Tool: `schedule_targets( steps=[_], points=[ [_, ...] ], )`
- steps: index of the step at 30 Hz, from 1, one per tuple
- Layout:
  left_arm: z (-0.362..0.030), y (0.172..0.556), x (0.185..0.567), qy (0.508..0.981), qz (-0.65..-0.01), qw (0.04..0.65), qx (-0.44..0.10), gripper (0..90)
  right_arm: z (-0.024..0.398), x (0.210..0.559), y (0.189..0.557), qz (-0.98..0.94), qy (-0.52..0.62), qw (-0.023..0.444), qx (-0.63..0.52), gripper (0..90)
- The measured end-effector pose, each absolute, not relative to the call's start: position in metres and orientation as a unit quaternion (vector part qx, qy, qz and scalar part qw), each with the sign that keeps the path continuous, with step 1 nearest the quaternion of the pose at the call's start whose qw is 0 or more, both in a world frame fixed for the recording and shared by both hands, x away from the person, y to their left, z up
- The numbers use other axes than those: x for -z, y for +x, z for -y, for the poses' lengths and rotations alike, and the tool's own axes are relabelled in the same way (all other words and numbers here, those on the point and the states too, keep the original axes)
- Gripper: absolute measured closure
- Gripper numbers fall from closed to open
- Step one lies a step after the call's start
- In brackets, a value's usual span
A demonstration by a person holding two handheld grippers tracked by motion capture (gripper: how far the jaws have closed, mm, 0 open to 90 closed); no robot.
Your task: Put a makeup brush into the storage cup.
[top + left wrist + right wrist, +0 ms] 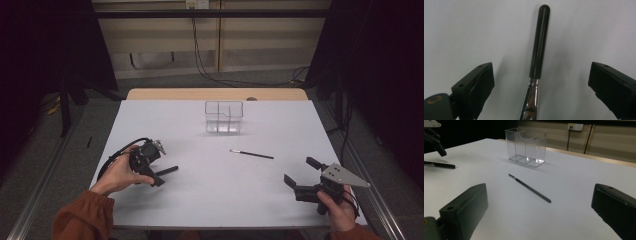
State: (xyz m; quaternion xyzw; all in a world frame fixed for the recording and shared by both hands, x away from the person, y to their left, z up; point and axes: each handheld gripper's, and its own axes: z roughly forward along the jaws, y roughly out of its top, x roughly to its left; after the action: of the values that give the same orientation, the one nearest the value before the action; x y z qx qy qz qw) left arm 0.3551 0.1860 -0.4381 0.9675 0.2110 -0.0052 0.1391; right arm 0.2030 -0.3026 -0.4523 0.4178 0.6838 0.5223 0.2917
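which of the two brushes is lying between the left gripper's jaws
The thick brush with the stubby black handle and shiny metal collar lies between the open jaws of the left gripper. The thin brush lies apart, mid-table, before the clear holder.

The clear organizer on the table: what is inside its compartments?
The clear organizer looks empty; through its transparent walls only the dividers and the white table show. The thin brush lies on the table outside, apart from it. Nothing is covered.

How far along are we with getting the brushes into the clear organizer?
Nothing is placed yet: the clear organizer looks empty. In hand: the left tongs stand open around the thick black-handled brush, not yet closed on it. Left: the thin brush lies mid-table, with the right tongs open and apart from it.
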Motion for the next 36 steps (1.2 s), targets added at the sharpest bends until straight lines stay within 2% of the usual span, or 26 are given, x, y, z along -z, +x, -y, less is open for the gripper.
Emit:
schedule_targets(
  steps=[3, 7, 10, 18, 21, 25, 28, 31, 36],
  points=[
    [-0.182, 0.355, 0.441, 0.970, -0.204, 0.130, 0.005, 7.2, 0.303, 0.452, 0.203, -0.684, 0.416, 0.292, -0.524, 0.0],
    [-0.180, 0.355, 0.445, 0.972, -0.202, 0.117, 0.008, 14.3, 0.303, 0.452, 0.203, -0.684, 0.415, 0.291, -0.524, 0.0],
    [-0.180, 0.355, 0.448, 0.974, -0.200, 0.104, 0.004, 24.6, 0.303, 0.452, 0.203, -0.685, 0.415, 0.291, -0.524, 0.0],
    [-0.178, 0.355, 0.447, 0.976, -0.194, 0.097, 0.001, 29.8, 0.302, 0.452, 0.203, -0.689, 0.412, 0.290, -0.520, 0.0],
    [-0.175, 0.353, 0.445, 0.979, -0.180, 0.094, 0.005, 40.3, 0.301, 0.453, 0.203, -0.689, 0.413, 0.291, -0.519, 0.0],
    [-0.176, 0.355, 0.445, 0.978, -0.186, 0.095, 0.008, 45.2, 0.301, 0.453, 0.203, -0.691, 0.411, 0.290, -0.519, 0.0],
    [-0.176, 0.356, 0.445, 0.976, -0.196, 0.099, 0.006, 52.9, 0.301, 0.453, 0.203, -0.691, 0.410, 0.290, -0.519, 0.0],
    [-0.174, 0.356, 0.444, 0.977, -0.195, 0.087, 0.005, 55.1, 0.301, 0.453, 0.203, -0.692, 0.411, 0.290, -0.518, 0.0],
    [-0.169, 0.354, 0.444, 0.978, -0.192, 0.076, 0.008, 63.8, 0.301, 0.453, 0.203, -0.693, 0.411, 0.288, -0.517, 0.0]
  ],
)
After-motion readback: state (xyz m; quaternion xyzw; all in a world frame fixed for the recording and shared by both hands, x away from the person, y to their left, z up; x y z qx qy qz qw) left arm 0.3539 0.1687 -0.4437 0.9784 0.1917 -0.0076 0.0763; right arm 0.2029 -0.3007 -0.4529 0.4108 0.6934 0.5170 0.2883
